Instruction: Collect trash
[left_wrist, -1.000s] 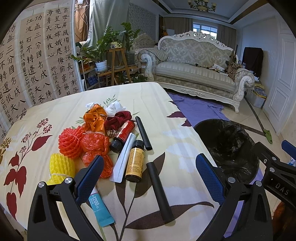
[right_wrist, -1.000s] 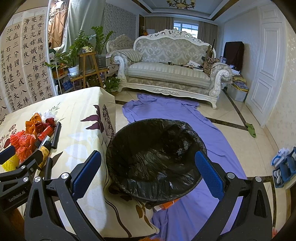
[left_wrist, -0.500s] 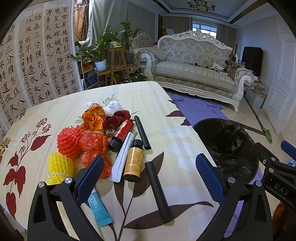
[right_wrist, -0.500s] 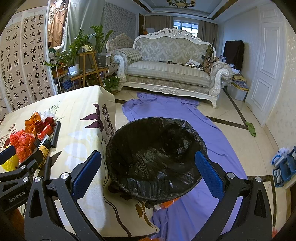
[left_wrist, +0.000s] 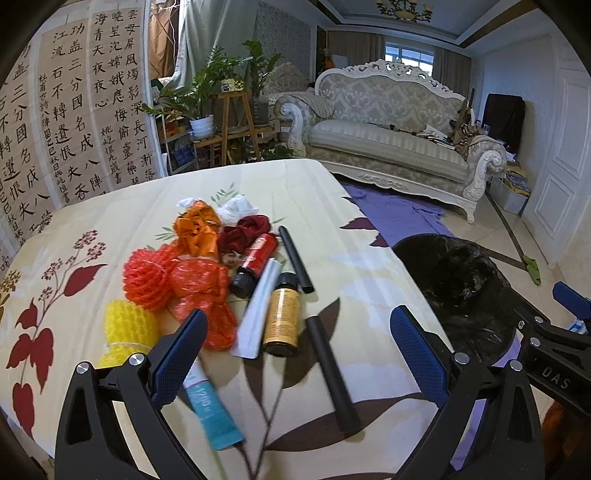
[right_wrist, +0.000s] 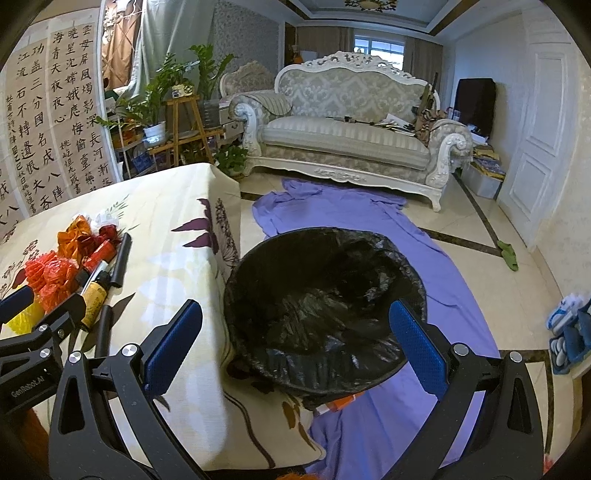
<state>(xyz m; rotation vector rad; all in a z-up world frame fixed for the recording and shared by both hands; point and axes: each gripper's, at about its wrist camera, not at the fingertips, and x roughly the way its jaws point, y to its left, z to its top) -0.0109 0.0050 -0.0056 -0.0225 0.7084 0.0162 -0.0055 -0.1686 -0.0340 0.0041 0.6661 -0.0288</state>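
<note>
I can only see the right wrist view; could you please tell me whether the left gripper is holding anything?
Observer: No. The left gripper is open and empty, over the flowered tablecloth.
Operator: Thank you. Is there any trash close to it that my view misses?
Observer: Yes. A teal squeeze tube lies flat on the cloth, partly hidden behind the gripper's left finger and next to the yellow foam fruit net.
</note>
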